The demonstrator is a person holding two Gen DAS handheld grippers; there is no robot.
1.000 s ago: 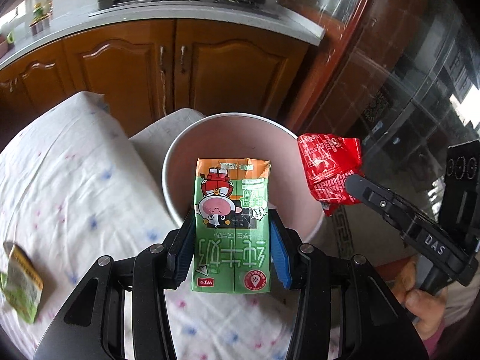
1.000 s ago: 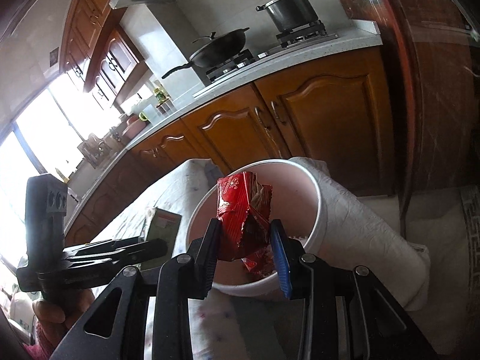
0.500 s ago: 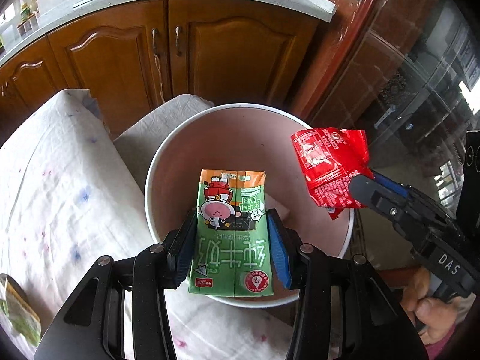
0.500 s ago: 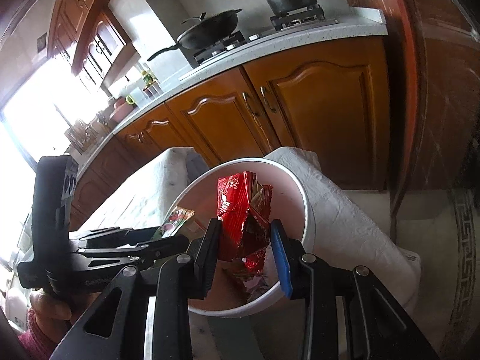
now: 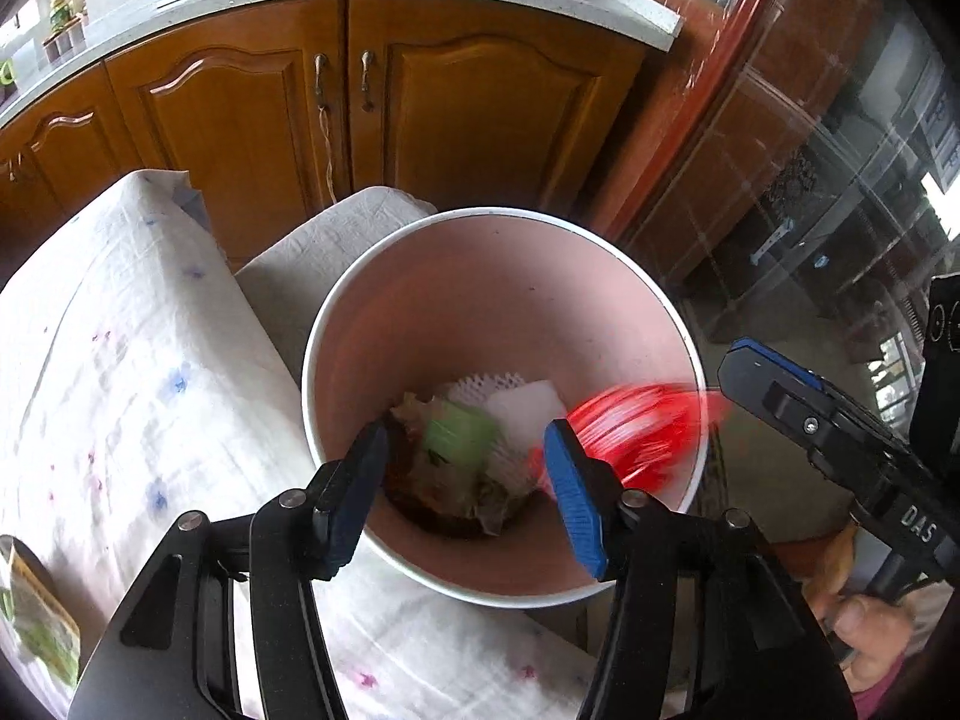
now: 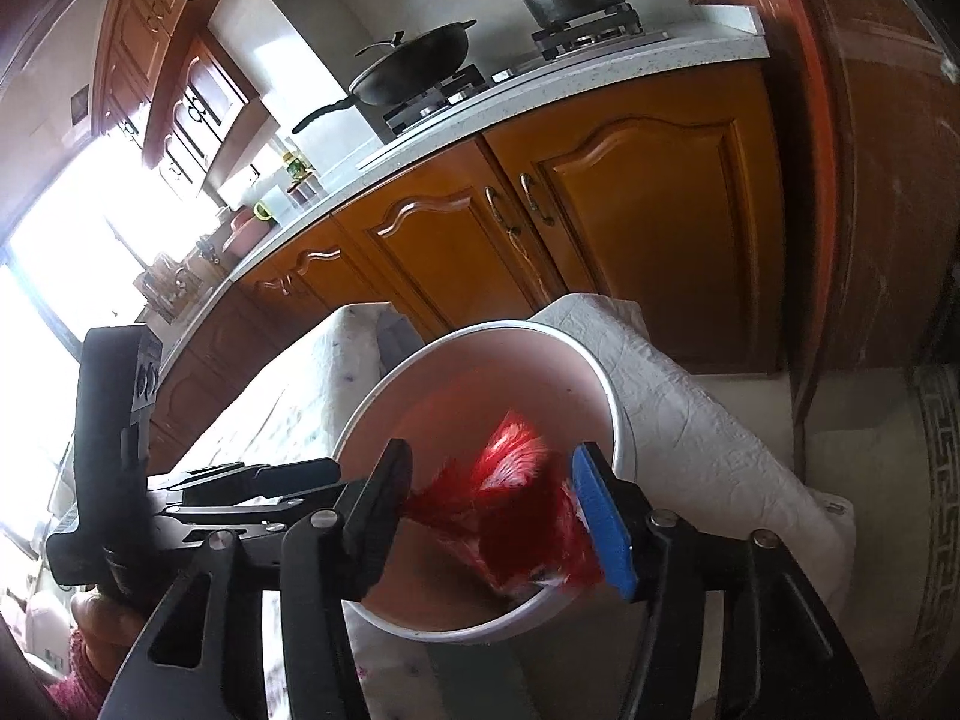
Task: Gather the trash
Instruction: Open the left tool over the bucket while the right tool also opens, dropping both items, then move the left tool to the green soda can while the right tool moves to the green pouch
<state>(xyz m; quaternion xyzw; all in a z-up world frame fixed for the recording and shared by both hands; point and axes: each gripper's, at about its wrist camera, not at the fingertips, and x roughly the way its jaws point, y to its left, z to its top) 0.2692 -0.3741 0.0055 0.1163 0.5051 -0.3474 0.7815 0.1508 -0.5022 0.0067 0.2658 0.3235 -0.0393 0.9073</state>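
White cloth: covers the desk (image 5: 120,396) at the left of the left wrist view; a green-and-yellow packet (image 5: 36,618) lies uncollected at its lower-left edge.
Pink bin: bin (image 5: 480,276) at frame centre, holding a green carton (image 5: 459,435) and white foam net (image 5: 516,396).
Red wrapper: wrapper (image 6: 510,504) blurred, falling between the right jaws over the bin's near rim.
Left gripper (image 5: 465,480): jaws opening, nothing between them.
Right gripper (image 6: 492,516): jaws opening, pads clear of the wrapper.
Risk: the wrapper may catch the rim and tip outside, since it drops near the edge.
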